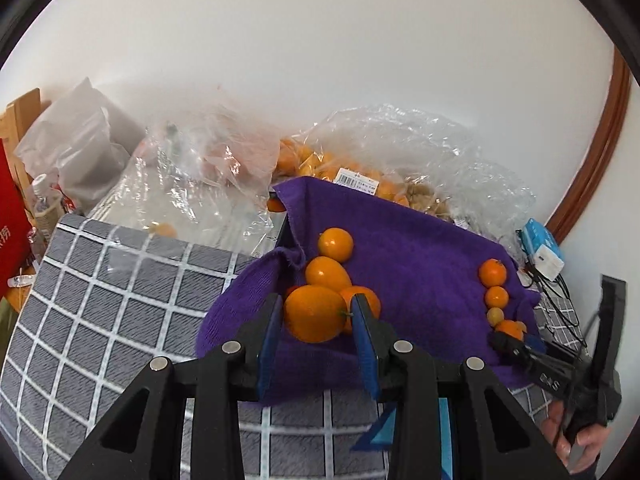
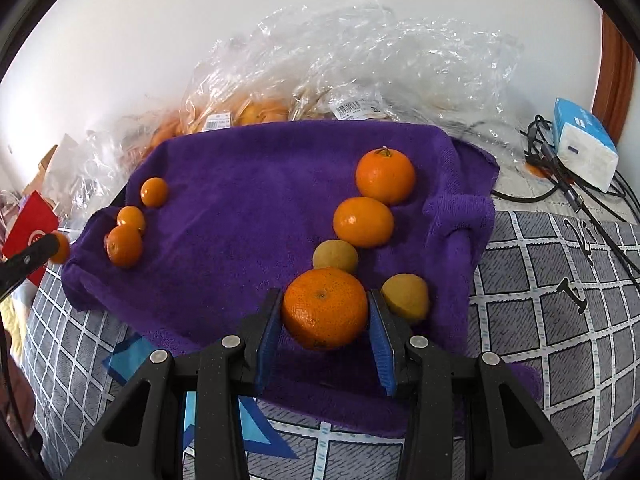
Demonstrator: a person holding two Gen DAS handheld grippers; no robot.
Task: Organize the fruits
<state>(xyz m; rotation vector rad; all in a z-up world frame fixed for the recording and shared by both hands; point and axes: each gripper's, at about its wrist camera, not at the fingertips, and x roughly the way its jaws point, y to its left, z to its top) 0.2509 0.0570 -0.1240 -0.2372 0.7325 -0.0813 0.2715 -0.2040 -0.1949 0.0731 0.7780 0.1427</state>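
A purple towel (image 1: 420,248) (image 2: 260,184) lies on the grey checked tablecloth. My left gripper (image 1: 318,312) is shut on an orange kumquat (image 1: 314,314) at the near end of a row of kumquats (image 1: 328,274) on the towel's left side. My right gripper (image 2: 324,312) is shut on a mandarin (image 2: 324,308) at the near end of a row with two more mandarins (image 2: 363,222) and two yellowish fruits (image 2: 335,257). The right gripper also shows in the left wrist view (image 1: 516,338), by the small-looking fruit row (image 1: 493,273).
Clear plastic bags of fruit (image 1: 360,160) (image 2: 360,72) lie behind the towel against the white wall. A blue-white tissue pack (image 2: 584,144) and black cables (image 2: 560,184) lie at the right. A red box (image 1: 10,224) and clutter stand at the far left.
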